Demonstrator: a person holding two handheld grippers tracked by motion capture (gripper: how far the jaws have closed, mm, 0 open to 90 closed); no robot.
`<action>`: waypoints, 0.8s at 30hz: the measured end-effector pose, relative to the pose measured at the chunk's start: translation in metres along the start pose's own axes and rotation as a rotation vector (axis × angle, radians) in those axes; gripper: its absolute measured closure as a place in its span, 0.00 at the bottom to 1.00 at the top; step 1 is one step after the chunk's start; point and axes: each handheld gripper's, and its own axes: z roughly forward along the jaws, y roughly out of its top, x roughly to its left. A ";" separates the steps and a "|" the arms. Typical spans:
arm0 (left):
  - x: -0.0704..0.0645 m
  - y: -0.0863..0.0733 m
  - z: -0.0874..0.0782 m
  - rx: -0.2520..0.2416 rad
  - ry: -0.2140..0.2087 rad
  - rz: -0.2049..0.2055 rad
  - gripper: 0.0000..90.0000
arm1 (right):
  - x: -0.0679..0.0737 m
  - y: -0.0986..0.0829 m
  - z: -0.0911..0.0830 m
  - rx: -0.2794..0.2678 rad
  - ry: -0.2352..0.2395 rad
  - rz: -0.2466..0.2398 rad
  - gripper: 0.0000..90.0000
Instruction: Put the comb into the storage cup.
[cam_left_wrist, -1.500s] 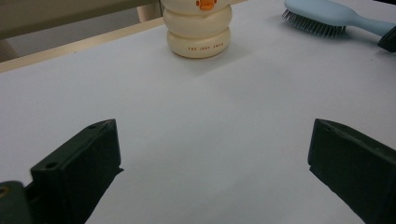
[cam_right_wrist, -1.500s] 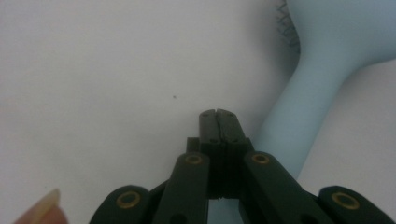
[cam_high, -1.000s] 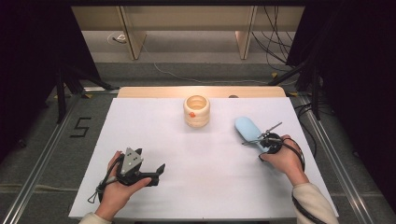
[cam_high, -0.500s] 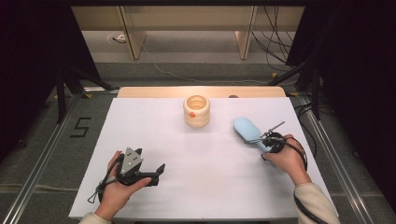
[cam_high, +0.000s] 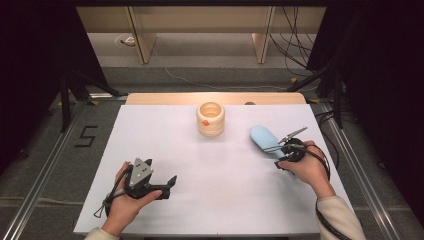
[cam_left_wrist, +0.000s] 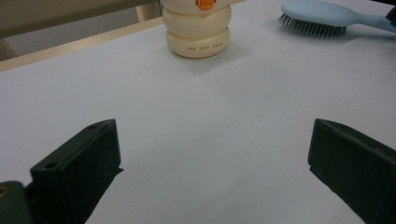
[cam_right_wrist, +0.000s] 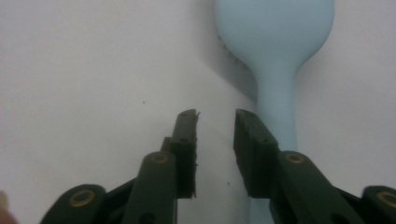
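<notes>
On the white table (cam_high: 210, 200), a cream ringed cup (cam_high: 210, 119) stands near the far edge; its small print is unreadable. Toward the right edge lies the blue hairbrush (cam_high: 263, 138), bristles down. Beside its handle, the right gripper (cam_right_wrist: 215, 122) is narrowly parted, empty. The left gripper (cam_left_wrist: 212, 154) gapes wide.
</notes>
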 end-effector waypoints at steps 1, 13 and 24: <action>0.000 0.000 0.000 0.000 0.000 -0.001 0.02 | 0.001 0.001 -0.002 -0.011 -0.004 0.005 0.73; 0.000 0.000 0.000 0.002 0.000 -0.002 0.02 | -0.006 0.005 -0.014 -0.068 -0.078 -0.025 0.29; 0.000 -0.001 0.000 0.005 0.001 -0.005 0.02 | -0.023 0.023 -0.002 0.060 -0.040 -0.066 0.21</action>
